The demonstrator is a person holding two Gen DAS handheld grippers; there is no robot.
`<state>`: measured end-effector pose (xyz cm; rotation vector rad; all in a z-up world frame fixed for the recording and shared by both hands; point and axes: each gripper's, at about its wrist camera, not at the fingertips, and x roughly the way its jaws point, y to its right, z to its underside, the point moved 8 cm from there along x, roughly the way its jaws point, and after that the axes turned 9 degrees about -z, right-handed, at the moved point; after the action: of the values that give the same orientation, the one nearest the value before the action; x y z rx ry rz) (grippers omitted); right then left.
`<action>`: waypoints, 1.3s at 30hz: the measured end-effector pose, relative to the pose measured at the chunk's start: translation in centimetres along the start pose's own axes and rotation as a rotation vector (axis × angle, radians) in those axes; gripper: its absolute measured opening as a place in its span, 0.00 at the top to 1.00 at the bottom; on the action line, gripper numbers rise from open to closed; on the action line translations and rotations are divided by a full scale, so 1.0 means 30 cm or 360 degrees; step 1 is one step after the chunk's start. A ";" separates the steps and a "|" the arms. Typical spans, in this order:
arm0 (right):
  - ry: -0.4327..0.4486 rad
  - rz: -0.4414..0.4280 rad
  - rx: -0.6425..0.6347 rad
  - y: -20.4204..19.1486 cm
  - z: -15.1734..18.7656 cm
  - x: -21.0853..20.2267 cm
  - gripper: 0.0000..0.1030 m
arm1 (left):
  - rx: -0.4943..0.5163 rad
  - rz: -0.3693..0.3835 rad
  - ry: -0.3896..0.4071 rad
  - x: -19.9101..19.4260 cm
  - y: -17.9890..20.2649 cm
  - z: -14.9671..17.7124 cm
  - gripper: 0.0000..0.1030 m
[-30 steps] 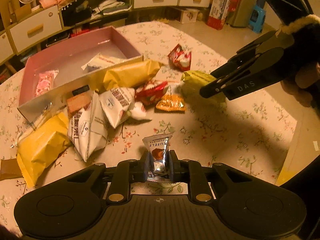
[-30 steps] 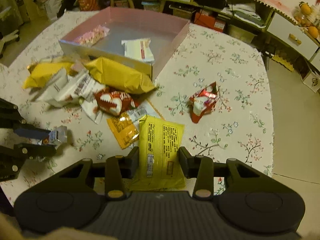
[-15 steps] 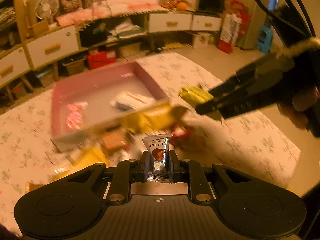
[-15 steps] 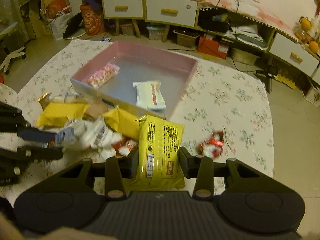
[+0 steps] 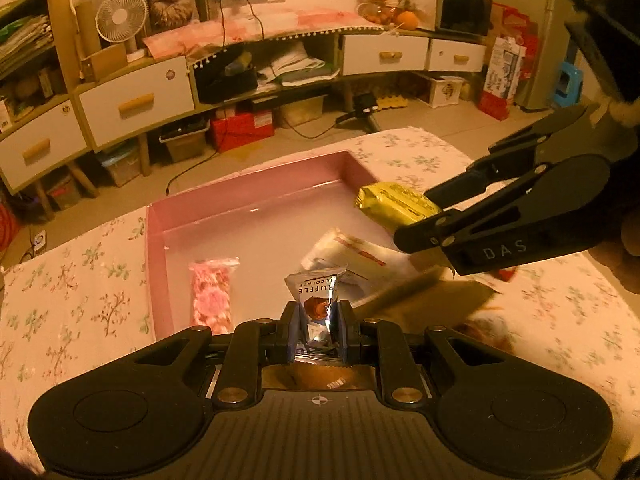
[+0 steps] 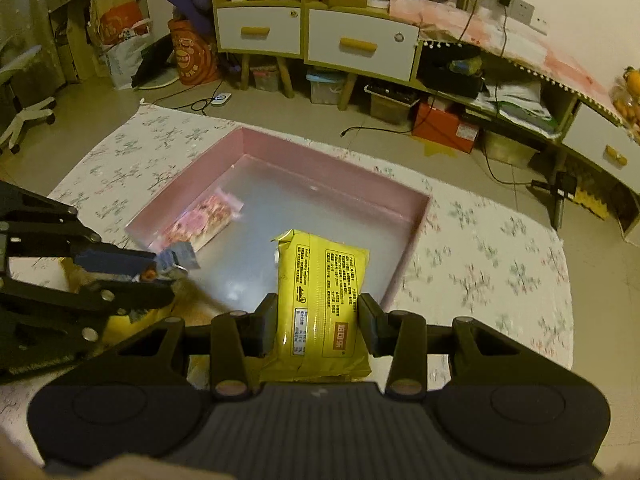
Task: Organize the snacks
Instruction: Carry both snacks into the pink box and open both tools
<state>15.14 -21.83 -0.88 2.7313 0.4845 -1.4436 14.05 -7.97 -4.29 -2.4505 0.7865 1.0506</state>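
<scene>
Both hands are carrying snacks to the pink box (image 6: pixel 404 216). The left gripper (image 5: pixel 318 320) is clamped on a small silver chocolate packet (image 5: pixel 318 300), the right gripper (image 6: pixel 318 312) on a yellow packet (image 6: pixel 322 292). Just past each pair of fingers lies the box floor, with a pink sweet bag (image 5: pixel 212 292) and a white packet (image 5: pixel 352 252) already inside. Next, I'd guess, lower each and let go over bare floor.
</scene>
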 end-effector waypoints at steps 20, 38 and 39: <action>-0.0116 0.0069 -0.0043 0.120 -0.085 0.246 0.62 | -0.0038 -0.0035 -0.0097 0.300 -0.054 -0.045 0.83; -0.0027 0.0117 -0.0067 0.120 -0.111 0.213 0.37 | -0.0095 -0.0031 -0.0070 0.300 -0.066 -0.038 0.48; -0.0018 0.0119 -0.0062 0.119 -0.111 0.205 0.37 | -0.0098 -0.0034 -0.0062 0.291 -0.067 -0.040 0.47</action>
<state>22.04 -23.09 -4.42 2.6789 0.4013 -1.4165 20.90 -10.07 -9.81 -2.4759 0.7243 1.1273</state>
